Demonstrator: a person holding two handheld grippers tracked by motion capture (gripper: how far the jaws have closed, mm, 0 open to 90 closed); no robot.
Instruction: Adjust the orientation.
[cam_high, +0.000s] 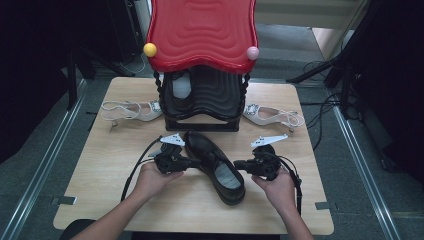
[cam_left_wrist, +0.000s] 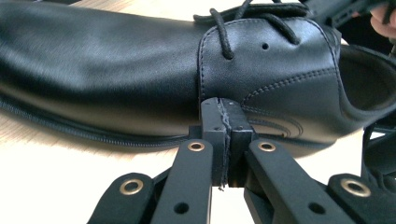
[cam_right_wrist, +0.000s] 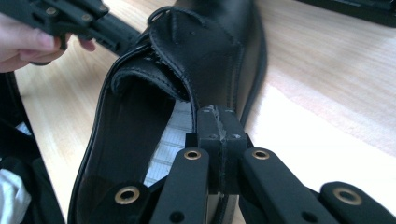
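Black shoe flanked on desk; left gripper and right gripper fingers closed, nothing clamped. Shoe-positioning step judged underway; next, fingers must be opened for a grasp.

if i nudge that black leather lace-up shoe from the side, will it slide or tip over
The black leather lace-up shoe will probably slide rather than tip: its long flat sole lies full on the wooden table. The smooth upper looks fairly stiff, so shut jaws should push it without denting much. The loose laces may flop.
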